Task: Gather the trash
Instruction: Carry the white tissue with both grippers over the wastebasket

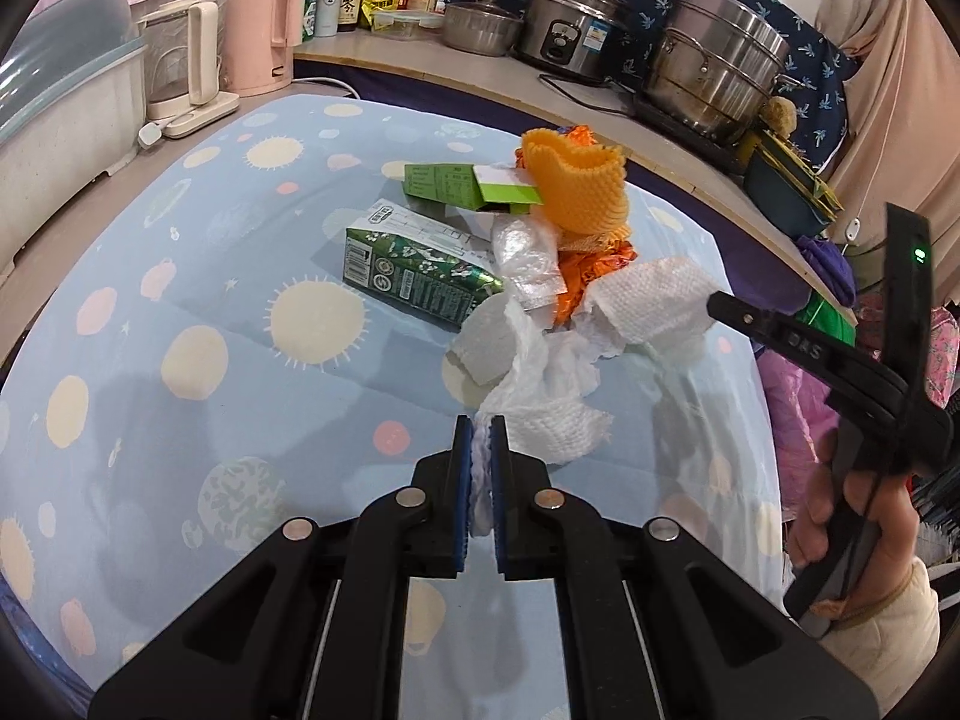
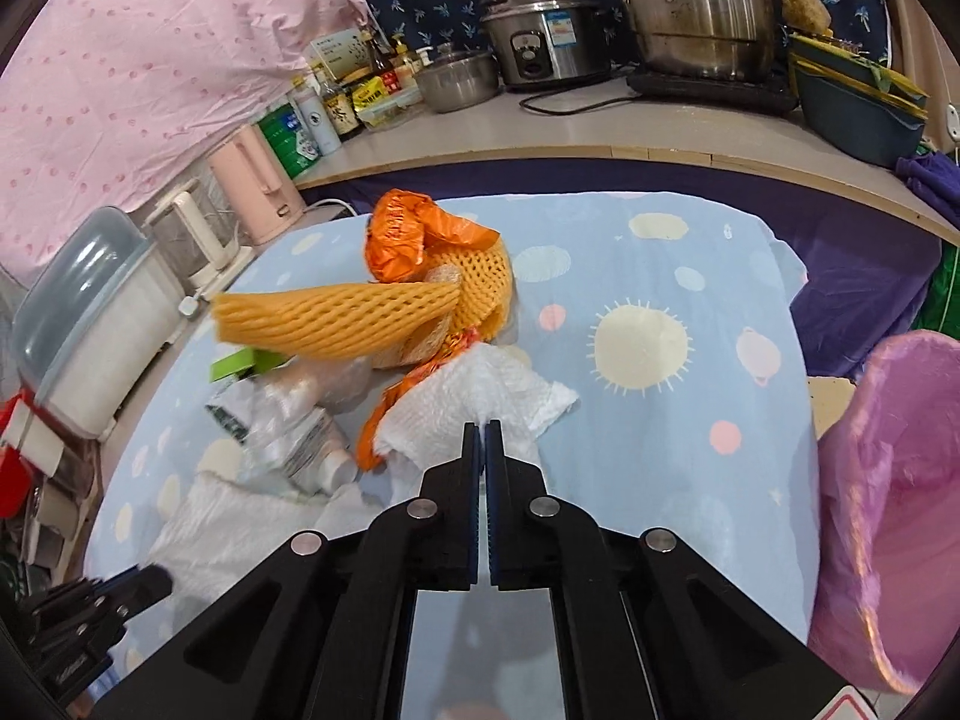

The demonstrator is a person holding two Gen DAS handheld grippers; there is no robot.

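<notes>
A trash pile lies on the blue patterned tablecloth (image 1: 180,276): a green carton (image 1: 414,279), a small green box (image 1: 462,186), an orange foam net (image 1: 576,186), an orange wrapper (image 2: 402,234), a clear plastic bag (image 1: 525,258) and white paper towels (image 1: 648,306). My left gripper (image 1: 480,426) is shut on a crumpled white paper towel (image 1: 552,420). My right gripper (image 2: 483,429) is shut on another white paper towel (image 2: 474,396); it also shows in the left wrist view (image 1: 714,303), at the pile's right side.
A pink-lined bin (image 2: 888,510) stands off the table's right edge. Behind the table a counter (image 1: 432,60) holds pots (image 1: 714,72), a rice cooker (image 1: 570,30), bottles, a pink kettle (image 1: 264,30) and a glass kettle (image 1: 180,66). A covered dish rack (image 1: 54,120) stands left.
</notes>
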